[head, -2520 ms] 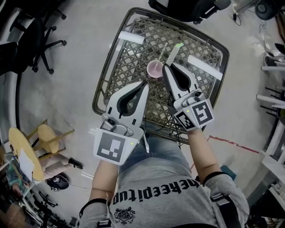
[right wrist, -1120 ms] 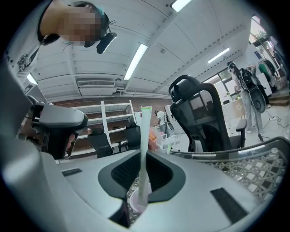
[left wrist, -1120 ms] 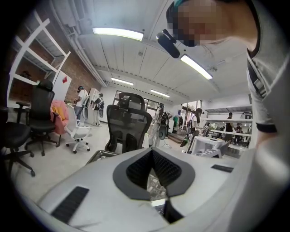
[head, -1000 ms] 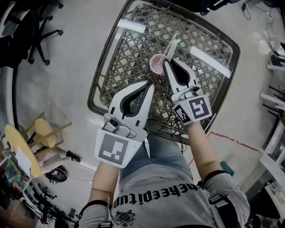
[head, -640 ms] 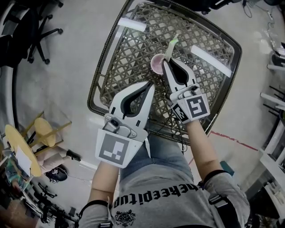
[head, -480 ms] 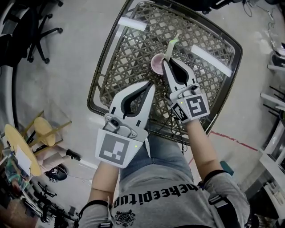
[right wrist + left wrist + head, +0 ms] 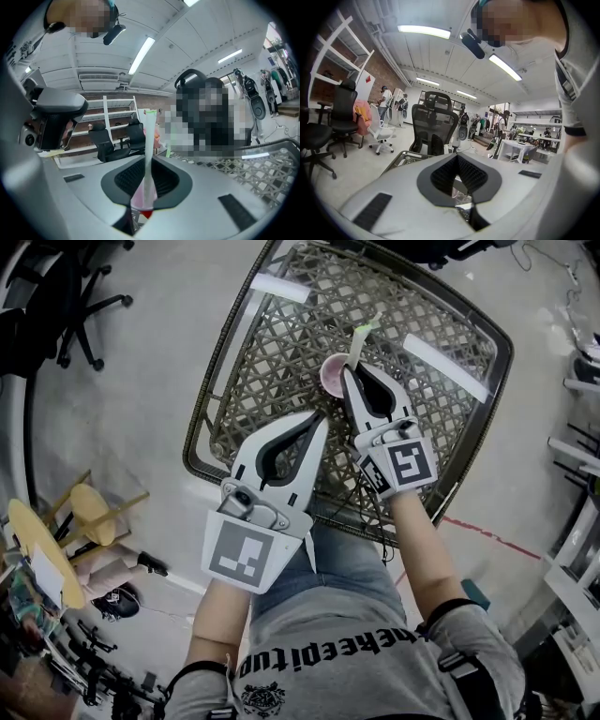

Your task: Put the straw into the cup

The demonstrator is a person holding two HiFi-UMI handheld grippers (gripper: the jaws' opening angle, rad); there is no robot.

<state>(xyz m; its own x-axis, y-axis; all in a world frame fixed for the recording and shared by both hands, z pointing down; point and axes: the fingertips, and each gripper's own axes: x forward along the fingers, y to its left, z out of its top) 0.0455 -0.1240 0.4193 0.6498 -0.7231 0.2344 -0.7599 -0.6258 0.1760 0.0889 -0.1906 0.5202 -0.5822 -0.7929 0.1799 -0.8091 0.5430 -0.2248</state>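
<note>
Release step: the right gripper [image 7: 345,371] has its fingers opening around the upright straw [image 7: 359,338], apparently seated in the cup [image 7: 330,378]. The left gripper [image 7: 322,418] is clenched and empty. Next, back away without tipping the cup.

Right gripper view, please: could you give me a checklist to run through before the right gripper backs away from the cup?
1. Lower end of straw inside cup: ok.
2. Cup upright on woven table: ok.
3. Jaws of right gripper clear of straw: not ok; they are opening, straw between them, no gap visible.
4. Straw will stay put unsupported: cannot tell.
5. The left gripper shut, empty, apart from cup: ok.
</note>
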